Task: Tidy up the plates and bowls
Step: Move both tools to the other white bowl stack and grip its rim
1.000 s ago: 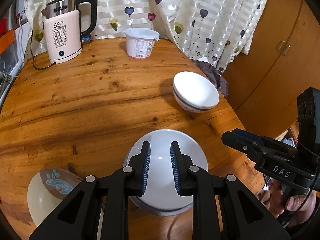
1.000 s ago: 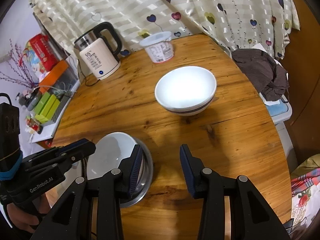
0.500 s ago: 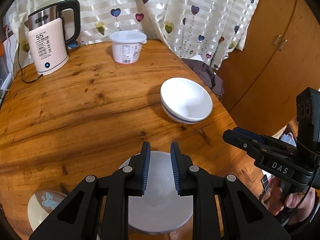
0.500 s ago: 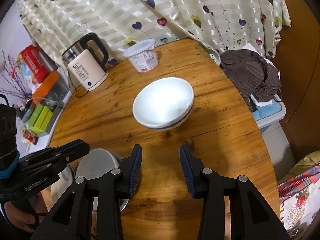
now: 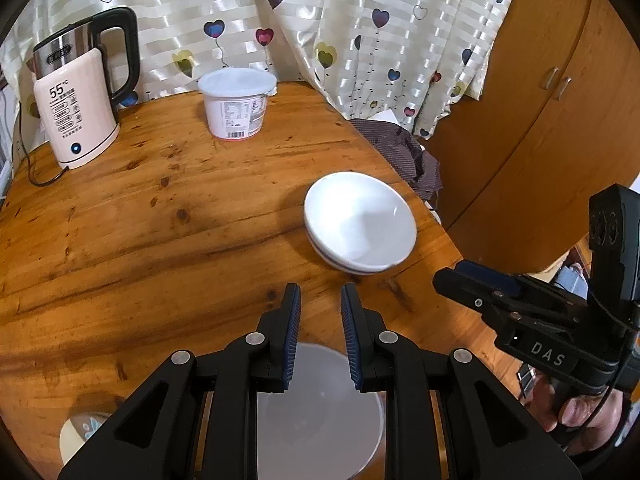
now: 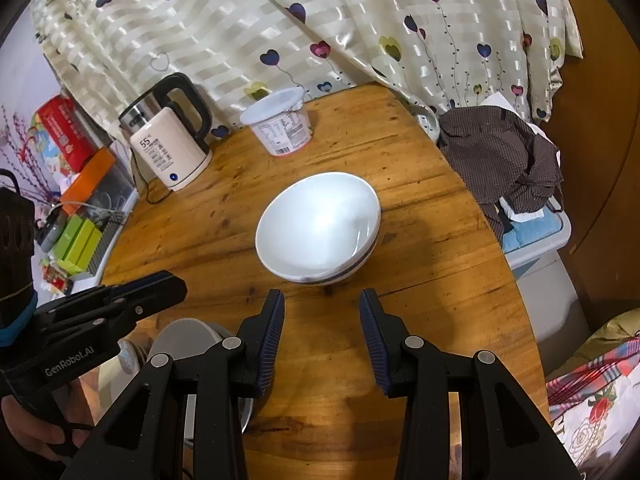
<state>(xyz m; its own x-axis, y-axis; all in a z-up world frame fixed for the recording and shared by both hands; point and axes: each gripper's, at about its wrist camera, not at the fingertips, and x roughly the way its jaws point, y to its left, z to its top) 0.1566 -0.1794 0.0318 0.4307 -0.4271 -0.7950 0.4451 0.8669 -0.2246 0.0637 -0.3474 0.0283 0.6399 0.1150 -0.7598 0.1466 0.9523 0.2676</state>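
A white bowl with a dark stripe (image 6: pixel 318 226) sits on the round wooden table (image 6: pixel 420 320), just ahead of my right gripper (image 6: pixel 322 334), which is open and empty. The bowl also shows in the left wrist view (image 5: pixel 360 222). My left gripper (image 5: pixel 317 334) is open with a narrow gap and empty, above a grey metal bowl (image 5: pixel 316 412) at the near table edge. That grey bowl shows in the right wrist view (image 6: pixel 184 338), partly hidden behind the gripper. A cream plate with a blue pattern (image 5: pixel 82 432) lies at the near left.
An electric kettle (image 5: pixel 76 104) with its cord and a white lidded tub (image 5: pixel 238 104) stand at the back of the table. A heart-print curtain (image 5: pixel 360 20) hangs behind. A dark cloth (image 6: pixel 504 152) lies on a box beside the table's right edge.
Both grippers have pulled back and tilted up. The grey bowl slid down in the left view, and the white bowl came nearer to centre in the right view. Jaw openings unchanged.
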